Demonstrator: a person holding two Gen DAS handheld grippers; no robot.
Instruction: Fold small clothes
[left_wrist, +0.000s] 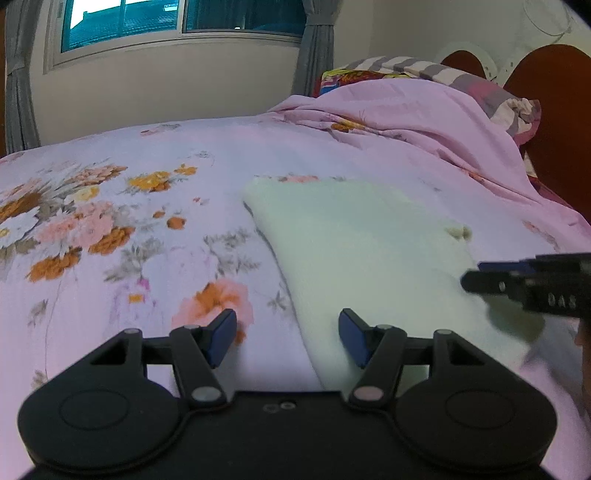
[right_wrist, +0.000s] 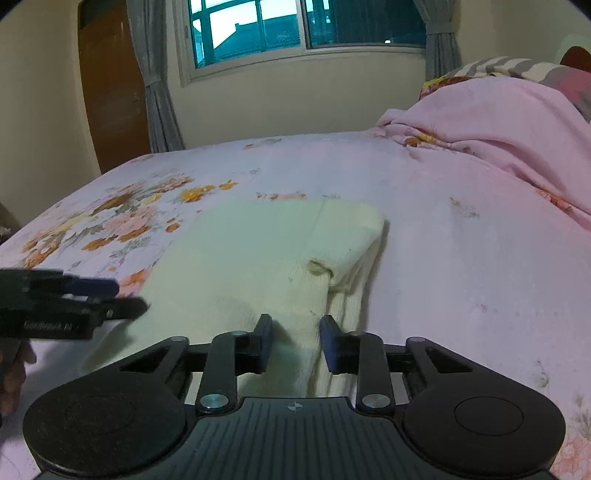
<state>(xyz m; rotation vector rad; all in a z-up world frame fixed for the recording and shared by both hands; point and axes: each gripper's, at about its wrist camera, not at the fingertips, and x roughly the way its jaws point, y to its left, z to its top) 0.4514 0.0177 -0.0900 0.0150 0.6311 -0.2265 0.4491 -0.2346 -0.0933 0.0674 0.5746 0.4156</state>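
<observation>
In the lower middle of both wrist views lies the cream knit garment (right_wrist: 255, 258), spread on the floral bedsheet (left_wrist: 110, 229) with one sleeve (right_wrist: 347, 236) already turned in over the body at the right of the right-wrist frame. My left gripper (left_wrist: 288, 338) has its jaws released, wide apart, straddling the garment's near left edge and grasping nothing. My right gripper (right_wrist: 295, 341) is also parted, though more narrowly, with a ridge of the knit rising between the jaws; I can't tell whether the pads touch the cloth. I judge I'm partway through the fold: one side is in, the near hem not yet taken up. The next move calls for closing each gripper on the near edge, both layers on the right, then carrying the hem toward the upper part of the frame evenly so the sleeve stays tucked. The pink blanket (right_wrist: 498, 125) heaped at upper right lies well apart.
</observation>
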